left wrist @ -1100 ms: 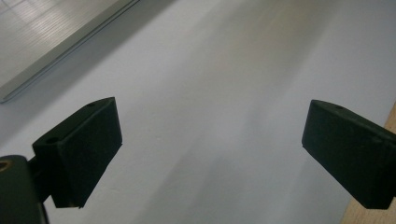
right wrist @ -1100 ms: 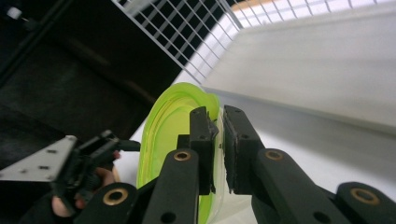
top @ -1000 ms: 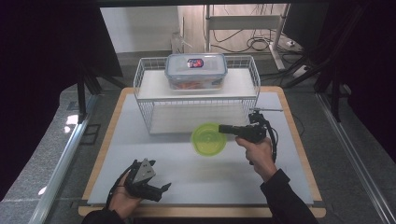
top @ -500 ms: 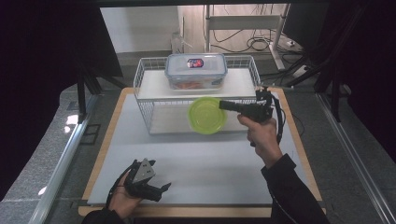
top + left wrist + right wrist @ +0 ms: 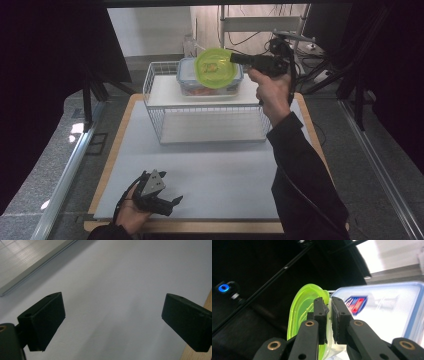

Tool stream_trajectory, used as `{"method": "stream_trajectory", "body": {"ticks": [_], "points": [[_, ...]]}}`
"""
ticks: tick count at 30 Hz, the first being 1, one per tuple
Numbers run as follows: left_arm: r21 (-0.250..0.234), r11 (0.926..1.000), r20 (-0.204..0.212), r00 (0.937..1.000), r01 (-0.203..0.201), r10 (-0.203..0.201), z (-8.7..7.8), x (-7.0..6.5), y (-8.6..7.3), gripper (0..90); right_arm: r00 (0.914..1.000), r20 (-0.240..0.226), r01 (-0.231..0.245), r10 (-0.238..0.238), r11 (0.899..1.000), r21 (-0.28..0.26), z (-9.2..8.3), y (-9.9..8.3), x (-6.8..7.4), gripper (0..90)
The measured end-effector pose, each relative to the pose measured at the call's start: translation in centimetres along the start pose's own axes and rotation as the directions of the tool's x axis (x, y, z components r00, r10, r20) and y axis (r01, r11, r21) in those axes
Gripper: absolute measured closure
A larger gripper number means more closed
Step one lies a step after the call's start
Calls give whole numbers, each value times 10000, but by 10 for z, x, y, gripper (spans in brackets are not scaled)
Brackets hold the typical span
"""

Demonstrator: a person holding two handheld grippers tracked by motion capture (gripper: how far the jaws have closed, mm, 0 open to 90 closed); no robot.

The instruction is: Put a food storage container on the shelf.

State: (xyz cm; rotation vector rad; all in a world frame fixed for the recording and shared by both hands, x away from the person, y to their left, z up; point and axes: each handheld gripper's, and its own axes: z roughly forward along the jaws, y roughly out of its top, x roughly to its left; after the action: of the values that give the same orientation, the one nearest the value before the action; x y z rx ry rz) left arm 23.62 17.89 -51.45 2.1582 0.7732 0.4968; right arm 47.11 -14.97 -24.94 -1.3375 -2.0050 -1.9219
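You have one translucent lime-green plastic bowl [image 5: 215, 68], one clear lidded plastic food box [image 5: 186, 80] and one white wire shelf rack [image 5: 207, 122] in front of you. The box lid carries a red-and-blue sticker; its writing is too blurred to read, possibly a brand mark. The bowl is round, thin-walled and see-through, tilted so its opening faces you. Your right gripper [image 5: 328, 306] pinches the bowl's rim between nearly closed jaws, holding it in the air over the box on top of the rack. Your left gripper [image 5: 159, 200] rests low near the white mat [image 5: 225, 175], its jaws spread wide around nothing.
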Motion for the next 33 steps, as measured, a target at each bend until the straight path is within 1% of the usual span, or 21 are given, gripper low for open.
{"method": "stream_trajectory", "body": {"ticks": [3,6,7,9,11,13,16,19,21,22,24,26,27,28,29,31,32,33], "points": [[-46,10000,12,10000,8,-8,0,1,0,48,9990,277,-340,341,9994,-62,17,10,-7,836],[-84,9999,58,10000,62,-62,-1,1,-1,49,9955,641,-693,703,9974,-185,31,19,-14,833],[-91,9999,55,10000,54,-53,-1,1,-1,49,9931,827,-827,838,9964,-164,36,22,-16,831],[-122,9999,74,10000,67,-66,-2,2,-1,49,9883,939,-1182,1202,9927,-257,42,25,-20,825],[-133,9999,79,10000,62,-61,-2,2,-1,50,9843,1061,-1390,1411,9899,-273,48,28,-23,811],[-136,9999,95,9999,64,-63,-2,2,-1,50,9823,1295,-1320,1351,9907,-328,52,29,-24,787],[-116,9999,110,9999,23,-22,-2,1,-1,50,9770,1727,-1220,1249,9922,-270,58,28,-25,706],[-91,10000,118,9999,8,-7,-1,1,-1,50,9770,1854,-1044,1056,9944,-161,61,27,-26,687],[-88,10000,113,9999,11,-10,-1,1,-1,50,9759,2024,-813,815,9966,-95,59,26,-25,620],[-64,10000,120,9999,-21,22,-1,1,-1,50,9743,2172,-586,591,9982,-90,58,26,-25,566],[-91,10000,101,9999,-19,20,-1,1,-1,50,9731,2299,-137,144,9999,-48,51,26,-22,454],[-113,9999,99,9999,-20,21,-1,1,-1,50,9721,2318,346,-352,9994,68,41,22,-18,363],[-102,9999,83,10000,-26,26,-1,1,-1,50,9697,2337,690,-714,9974,186,35,19,-16,330],[-110,9999,59,10000,-24,25,-1,1,-1,50,9648,2385,1075,-1108,9938,269,28,13,-14,302],[-117,9999,63,10000,-14,15,-1,1,-1,50,9590,2381,1492,-1540,9881,380,21,6,-11,277],[-136,9999,62,10000,50,-50,-1,1,-1,49,9476,2199,2257,-2319,9727,533,6,-13,-6,233],[-144,9999,70,10000,72,-71,-1,2,-1,49,9376,2185,2592,-2704,9626,789,-2,-24,-4,203],[-147,9999,60,9999,91,-90,-2,2,-1,48,9274,2156,2920,-3056,9519,932,-10,-37,-2,182]]}}
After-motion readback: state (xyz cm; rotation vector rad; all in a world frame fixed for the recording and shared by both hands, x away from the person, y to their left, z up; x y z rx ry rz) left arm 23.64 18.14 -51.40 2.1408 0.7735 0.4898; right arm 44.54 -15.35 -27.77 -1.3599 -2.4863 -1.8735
